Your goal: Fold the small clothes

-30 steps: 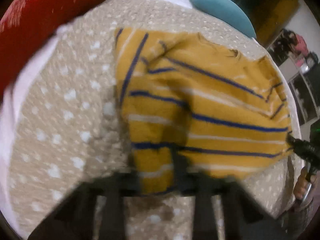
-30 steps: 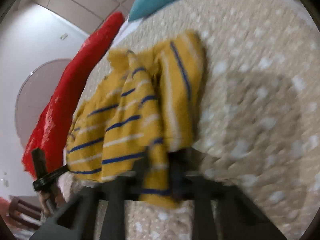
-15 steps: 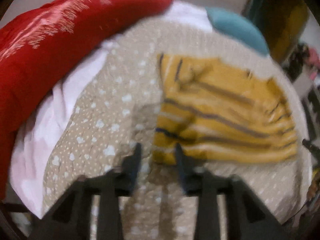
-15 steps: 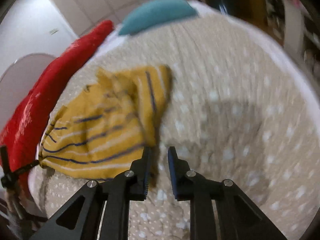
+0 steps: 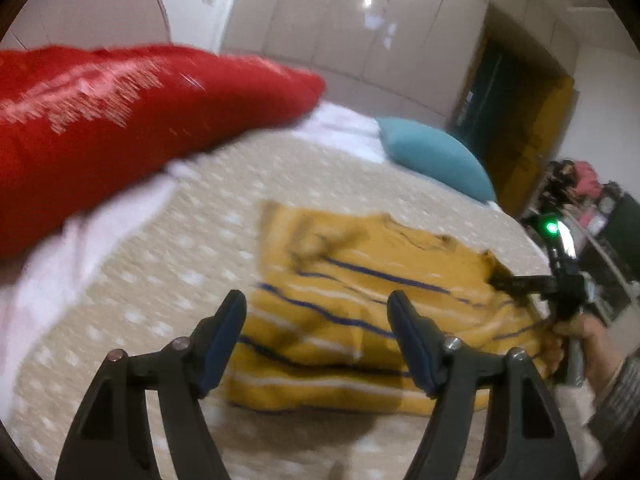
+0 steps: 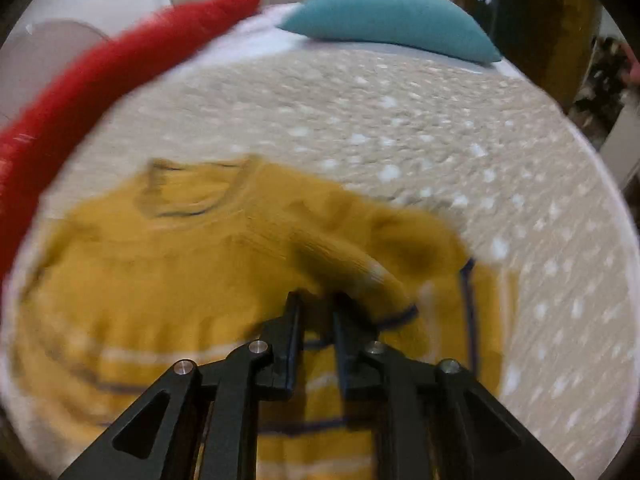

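Note:
A small mustard-yellow sweater with blue and white stripes (image 5: 360, 308) lies partly folded on the beige dotted bedspread (image 5: 168, 280). My left gripper (image 5: 316, 316) is open and empty, held above the sweater's near edge. My right gripper (image 6: 316, 304) is low over the sweater (image 6: 160, 280), its jaws a narrow gap apart with a fold of the knit at the tips; blur hides whether they pinch it. The right gripper also shows in the left wrist view (image 5: 516, 282) at the sweater's right edge.
A red pillow (image 5: 120, 112) lies along the left side of the bed and a teal pillow (image 5: 436, 156) at the far end. White sheet (image 5: 80, 240) shows at the left edge. A dark doorway (image 5: 516, 120) and clutter stand beyond the bed on the right.
Both grippers let go of the sweater and pulled back. My left gripper has opened wide and lifted. My right gripper has swung round to the sweater's side edge and dropped low onto it.

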The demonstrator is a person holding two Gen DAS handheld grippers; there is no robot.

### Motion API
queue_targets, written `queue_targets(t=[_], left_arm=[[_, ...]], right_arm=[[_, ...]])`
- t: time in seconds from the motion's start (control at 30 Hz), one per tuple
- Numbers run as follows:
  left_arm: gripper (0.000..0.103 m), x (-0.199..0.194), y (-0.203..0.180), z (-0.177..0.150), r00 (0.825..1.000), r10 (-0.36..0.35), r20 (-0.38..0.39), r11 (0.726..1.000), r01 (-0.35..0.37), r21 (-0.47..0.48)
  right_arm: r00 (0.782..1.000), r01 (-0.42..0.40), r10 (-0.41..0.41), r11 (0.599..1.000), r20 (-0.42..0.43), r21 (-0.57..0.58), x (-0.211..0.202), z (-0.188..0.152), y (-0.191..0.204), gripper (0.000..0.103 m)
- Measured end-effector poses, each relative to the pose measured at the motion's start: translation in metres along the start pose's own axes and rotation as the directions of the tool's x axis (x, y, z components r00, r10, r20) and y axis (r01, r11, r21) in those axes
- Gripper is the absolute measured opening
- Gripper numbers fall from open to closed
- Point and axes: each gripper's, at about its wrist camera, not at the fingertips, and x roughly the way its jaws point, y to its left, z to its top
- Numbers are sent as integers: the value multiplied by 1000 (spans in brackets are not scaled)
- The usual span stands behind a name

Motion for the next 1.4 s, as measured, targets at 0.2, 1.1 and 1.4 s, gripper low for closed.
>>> queue_targets(t=[0.2,1.1,1.4], left_arm=[[75,-4,42,8,1000,4,12,998,-3,-64],[78,-23,163,10,1000,16,-5,922,-16,-387],[78,-21,165,12,999,21,-30,918,-31,-395]], right_arm=[[969,239,-234,968,76,-72,-23,20,20,16],[970,-243,242,954,-24,-177,-22,28,279,4],[961,-277,268,937,-68,-213,3,24,309,12]])
